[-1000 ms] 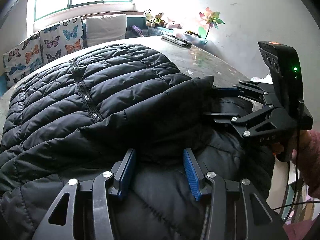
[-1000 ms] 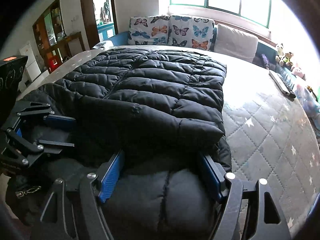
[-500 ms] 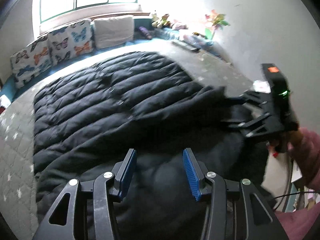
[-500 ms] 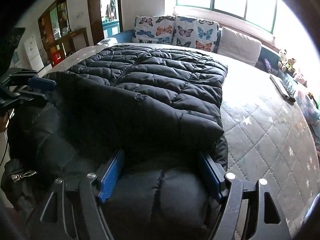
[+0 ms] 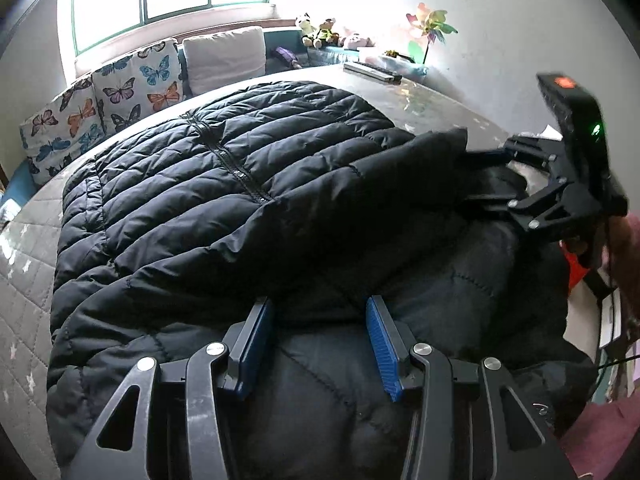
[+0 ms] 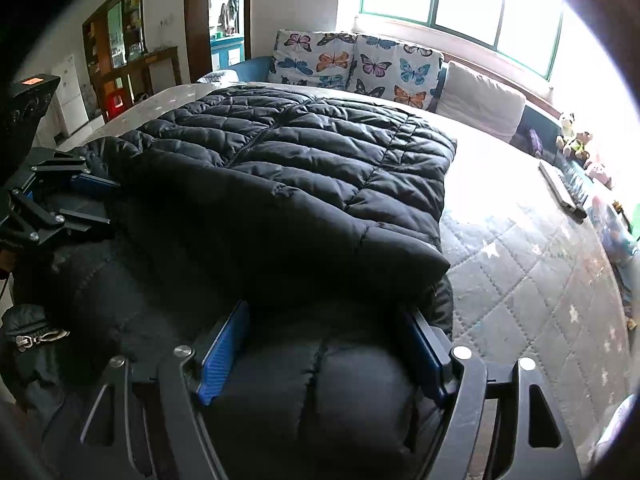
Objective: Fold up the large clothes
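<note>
A black quilted puffer jacket (image 5: 224, 184) lies zip-side up on a grey quilted bed (image 6: 520, 280); it also shows in the right wrist view (image 6: 304, 168). Its near end, with a sleeve laid across, is bunched at the bed's near edge. My left gripper (image 5: 320, 336) has its blue pads apart, with a thick fold of jacket bulging between them. My right gripper (image 6: 328, 344) stands wider apart around another thick fold. Each gripper shows in the other's view, the right (image 5: 496, 176) and the left (image 6: 88, 200), both at the jacket's near edge.
Butterfly-print cushions (image 6: 360, 64) and a plain pillow (image 5: 224, 56) line the window seat at the far end. A remote (image 6: 564, 188) lies near the bed's right edge, beside soft toys (image 5: 320, 32) and a pinwheel (image 5: 428, 28). Bare mattress shows right of the jacket.
The left gripper swung up and back, then came down again onto the jacket's near fold. The right gripper stayed on its fold; the jacket's near end shifted slightly.
</note>
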`<state>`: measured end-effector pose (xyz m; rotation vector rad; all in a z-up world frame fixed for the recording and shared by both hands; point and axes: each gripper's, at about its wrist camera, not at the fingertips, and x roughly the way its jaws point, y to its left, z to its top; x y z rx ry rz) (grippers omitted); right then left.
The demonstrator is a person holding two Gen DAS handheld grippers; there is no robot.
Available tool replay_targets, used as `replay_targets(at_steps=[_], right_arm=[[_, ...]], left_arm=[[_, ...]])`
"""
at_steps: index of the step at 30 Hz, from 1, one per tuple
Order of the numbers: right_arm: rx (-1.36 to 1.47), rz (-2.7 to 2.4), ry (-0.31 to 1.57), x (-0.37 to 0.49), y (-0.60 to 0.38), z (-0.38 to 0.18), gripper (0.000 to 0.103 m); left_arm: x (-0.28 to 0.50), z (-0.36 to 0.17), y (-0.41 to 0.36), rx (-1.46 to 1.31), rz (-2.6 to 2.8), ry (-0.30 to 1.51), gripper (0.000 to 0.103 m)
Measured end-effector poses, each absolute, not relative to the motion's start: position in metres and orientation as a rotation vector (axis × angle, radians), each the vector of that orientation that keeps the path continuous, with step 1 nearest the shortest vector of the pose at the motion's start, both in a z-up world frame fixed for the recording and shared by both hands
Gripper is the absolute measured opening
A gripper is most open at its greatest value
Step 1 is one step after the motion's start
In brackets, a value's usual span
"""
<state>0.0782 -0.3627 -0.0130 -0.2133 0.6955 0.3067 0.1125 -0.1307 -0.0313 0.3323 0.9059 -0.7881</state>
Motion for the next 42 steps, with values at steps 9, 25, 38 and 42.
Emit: replay_targets(at_steps=[9, 25, 38, 42], right_arm=[[-0.328, 0.319, 0.611, 0.023, -0.364, 0.018, 0.082], [-0.813, 0.583, 0.597, -0.072, -0.311, -0.043, 0.082], [-0.883, 0.685, 0.439, -0.069, -0.259, -0.060, 0.062], [-0.702, 0.706, 0.513, -0.054, -0.270, -0.034, 0.036]], left_arm=[[0.117, -0.033, -0.133, 0.358, -0.784, 0.915, 0.051], [0.118, -0.032, -0.139, 0.398, -0.767, 0.934, 0.051], [0.119, -0.031, -0.140, 0.399, -0.766, 0.936, 0.052], [0.120, -0.025, -0.139, 0.406, -0.775, 0.938, 0.052]])
